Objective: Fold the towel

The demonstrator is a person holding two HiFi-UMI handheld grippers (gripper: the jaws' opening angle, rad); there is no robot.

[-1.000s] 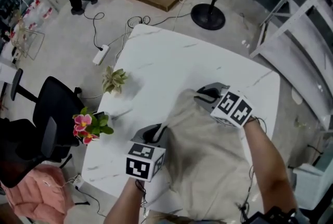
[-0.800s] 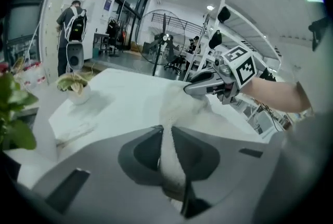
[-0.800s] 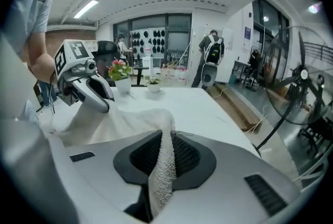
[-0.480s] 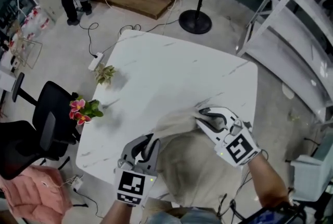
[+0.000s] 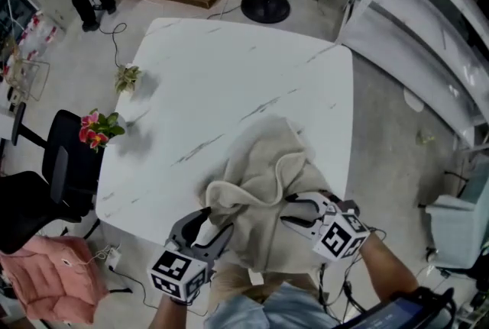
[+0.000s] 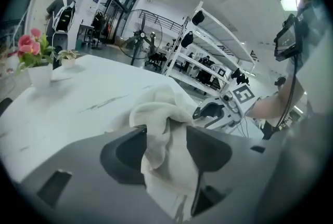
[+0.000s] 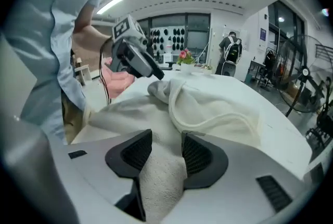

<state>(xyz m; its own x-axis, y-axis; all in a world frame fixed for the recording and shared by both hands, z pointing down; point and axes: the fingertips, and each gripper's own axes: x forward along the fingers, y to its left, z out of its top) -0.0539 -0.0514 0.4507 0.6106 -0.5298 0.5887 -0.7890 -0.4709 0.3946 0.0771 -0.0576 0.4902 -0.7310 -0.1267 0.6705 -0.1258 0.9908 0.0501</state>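
1. Slippage is the main risk. The towel (image 5: 267, 190) lies bunched at the near edge of the white table (image 5: 229, 68), and both grippers' jaws have just been opening, so nothing pinches it now.
2. The left gripper (image 5: 216, 222) stands with its jaws apart and a hanging fold of towel loose between them. If it draws away, that cloth could catch and drag the fold askew.
3. The right gripper (image 5: 286, 211) is likewise parted, with terry cloth filling the gap. The same snag seems likely there.
4. The raised loop in the middle may collapse unevenly and leave the edges misaligned.
5. No brand or readable writing shows. The marker cubes (image 5: 177, 274) carry only black-and-white square patterns.
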